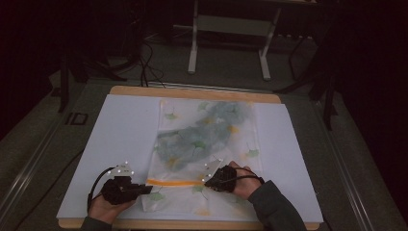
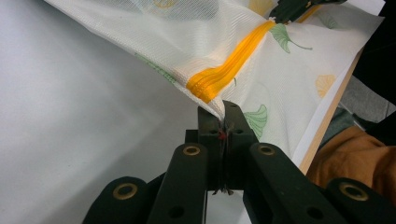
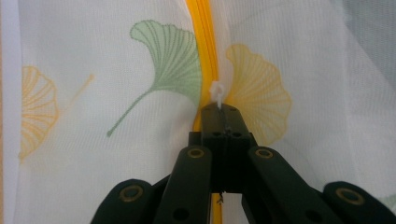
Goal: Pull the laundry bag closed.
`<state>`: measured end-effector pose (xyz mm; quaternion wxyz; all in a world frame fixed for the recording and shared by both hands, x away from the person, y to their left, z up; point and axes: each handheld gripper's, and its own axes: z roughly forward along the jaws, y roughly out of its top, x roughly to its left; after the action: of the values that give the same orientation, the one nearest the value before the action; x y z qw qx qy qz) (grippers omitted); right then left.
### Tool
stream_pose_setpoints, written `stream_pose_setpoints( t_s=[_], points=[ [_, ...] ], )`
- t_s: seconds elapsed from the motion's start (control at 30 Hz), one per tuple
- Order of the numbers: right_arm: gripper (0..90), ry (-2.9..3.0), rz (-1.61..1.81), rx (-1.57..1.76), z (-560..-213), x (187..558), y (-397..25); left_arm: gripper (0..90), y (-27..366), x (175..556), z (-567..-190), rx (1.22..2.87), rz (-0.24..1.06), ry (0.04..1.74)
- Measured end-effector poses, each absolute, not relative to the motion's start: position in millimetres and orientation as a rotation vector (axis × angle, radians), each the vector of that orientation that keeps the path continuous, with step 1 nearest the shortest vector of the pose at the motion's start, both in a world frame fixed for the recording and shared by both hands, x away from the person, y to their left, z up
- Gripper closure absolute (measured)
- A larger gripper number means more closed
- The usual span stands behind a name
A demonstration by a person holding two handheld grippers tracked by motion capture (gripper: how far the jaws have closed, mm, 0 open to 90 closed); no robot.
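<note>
Hand-held gripper (image 3: 219,112) on leaf-printed (translucent) bag (image 3: 116,154)

The high view looks forward and down from above the person's side, taking in the whole tabletop (image 1: 120,134) at a distance, with floor beyond in the upper frame. The left gripper view sits very close, low over the tabletop, facing along the orange zipper (image 2: 224,77) of the mesh bag (image 2: 196,32). The right gripper view is closer yet, facing the same zipper. All three share that zipper, low centre in the high view.
</note>
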<state>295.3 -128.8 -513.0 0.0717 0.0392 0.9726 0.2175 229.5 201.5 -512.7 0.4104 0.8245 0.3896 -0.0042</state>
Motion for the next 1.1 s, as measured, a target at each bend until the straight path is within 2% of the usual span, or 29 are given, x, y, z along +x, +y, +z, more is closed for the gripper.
stream_pose_setpoints(
  t_s=[1.1],
  points=[
    [90.0, 2.912, 0.656, 0.203, -513, 297, -178, 88.6, 203, 229, -513, 2.070, -0.015, 0.985]
  ],
)
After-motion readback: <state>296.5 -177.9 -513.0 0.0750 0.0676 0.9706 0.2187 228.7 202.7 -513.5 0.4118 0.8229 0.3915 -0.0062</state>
